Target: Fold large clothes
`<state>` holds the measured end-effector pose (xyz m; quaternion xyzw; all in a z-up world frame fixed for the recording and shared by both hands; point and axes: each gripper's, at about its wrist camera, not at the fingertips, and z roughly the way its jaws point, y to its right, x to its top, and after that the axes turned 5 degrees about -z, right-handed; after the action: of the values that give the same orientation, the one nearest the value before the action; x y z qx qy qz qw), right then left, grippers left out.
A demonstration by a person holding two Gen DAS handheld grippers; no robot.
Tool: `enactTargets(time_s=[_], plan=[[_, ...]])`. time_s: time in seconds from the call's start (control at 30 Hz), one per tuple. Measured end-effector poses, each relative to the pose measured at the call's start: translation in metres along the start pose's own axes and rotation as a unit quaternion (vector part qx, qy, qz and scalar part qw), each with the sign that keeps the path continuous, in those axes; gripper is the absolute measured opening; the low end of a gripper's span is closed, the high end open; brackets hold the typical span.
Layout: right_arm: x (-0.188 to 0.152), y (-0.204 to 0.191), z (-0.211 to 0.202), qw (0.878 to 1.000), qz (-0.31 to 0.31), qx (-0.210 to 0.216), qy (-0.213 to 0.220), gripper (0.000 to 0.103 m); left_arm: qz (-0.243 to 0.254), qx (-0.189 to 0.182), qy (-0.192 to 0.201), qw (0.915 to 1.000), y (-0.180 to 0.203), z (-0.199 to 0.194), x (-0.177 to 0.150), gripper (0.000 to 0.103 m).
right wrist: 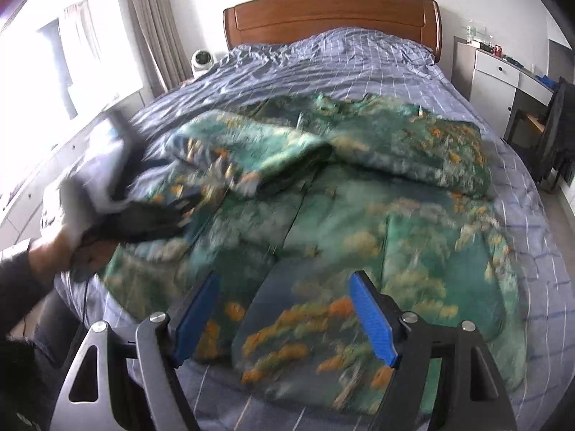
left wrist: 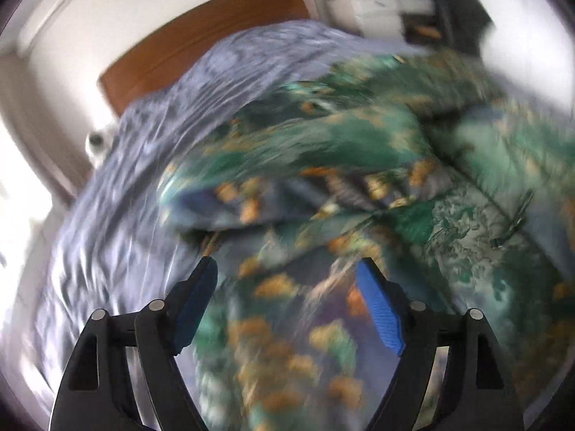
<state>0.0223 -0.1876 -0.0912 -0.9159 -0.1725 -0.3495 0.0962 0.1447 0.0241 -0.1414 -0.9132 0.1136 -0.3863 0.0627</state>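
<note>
A large green jacket with orange and blue print lies spread on the bed, front up, its zip line running down the middle. One sleeve lies folded across the chest. My right gripper hangs open above the jacket's lower hem with nothing between its blue pads. In the left wrist view, which is blurred, the jacket fills the middle and my left gripper stands open over it, holding nothing. The right wrist view shows a hand holding that left gripper at the bed's left edge.
A blue checked sheet covers the bed, with a wooden headboard at the far end. A white cabinet and desk stand to the right with a dark chair. A curtain and window are to the left, with a small white round device beside the bed.
</note>
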Motion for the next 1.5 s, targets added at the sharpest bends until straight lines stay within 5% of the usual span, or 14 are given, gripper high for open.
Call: enactTargets(time_s=[0.13, 0.27, 0.4, 0.53, 0.6, 0.63, 0.73, 0.9, 1.13, 1.3, 1.4, 1.5], plan=[[0.038, 0.040, 0.030, 0.996, 0.070, 0.051, 0.009, 0.077, -0.095, 0.002, -0.002, 0.9955, -0.039, -0.017, -0.014, 0.083], [0.067, 0.082, 0.094, 0.974, 0.192, 0.123, -0.017, 0.077, -0.162, -0.003, -0.001, 0.9868, -0.063, -0.032, -0.031, 0.083], [0.087, 0.096, 0.157, 0.951, 0.263, 0.159, -0.033, 0.077, -0.179, -0.006, -0.003, 0.9838, -0.067, -0.031, -0.044, 0.084], [0.102, 0.092, 0.199, 0.954, 0.265, 0.131, -0.048, 0.077, -0.159, 0.017, -0.008, 0.9871, -0.064, -0.031, -0.055, 0.084], [0.110, 0.081, 0.202, 0.961, 0.238, 0.133, -0.042, 0.048, -0.156, 0.021, -0.012, 0.9874, -0.066, -0.027, -0.060, 0.084], [0.114, 0.073, 0.202, 0.965, 0.220, 0.134, -0.049, 0.017, -0.158, 0.022, -0.014, 0.9871, -0.068, -0.026, -0.062, 0.084], [0.130, 0.054, 0.184, 0.979, 0.162, 0.111, -0.044, 0.011, -0.167, 0.023, -0.015, 0.9856, -0.071, -0.027, -0.067, 0.084], [0.190, 0.057, 0.148, 0.994, 0.091, 0.052, 0.021, 0.011, -0.184, 0.008, -0.006, 0.9828, -0.072, -0.035, -0.065, 0.084], [0.274, 0.090, 0.205, 0.999, 0.041, -0.013, 0.007, 0.011, -0.180, -0.005, -0.009, 0.9835, -0.067, -0.043, -0.061, 0.084], [0.268, 0.102, 0.259, 0.999, 0.030, -0.037, -0.019, 0.015, -0.179, -0.005, -0.034, 0.9833, -0.069, -0.036, -0.063, 0.084], [0.249, 0.111, 0.280, 0.997, 0.057, -0.036, -0.043, 0.049, -0.176, -0.012, -0.049, 0.9832, -0.073, -0.030, -0.059, 0.084], [0.235, 0.116, 0.266, 0.996, 0.081, -0.029, -0.022, 0.052, -0.176, -0.031, -0.051, 0.9826, -0.080, -0.020, -0.040, 0.084]])
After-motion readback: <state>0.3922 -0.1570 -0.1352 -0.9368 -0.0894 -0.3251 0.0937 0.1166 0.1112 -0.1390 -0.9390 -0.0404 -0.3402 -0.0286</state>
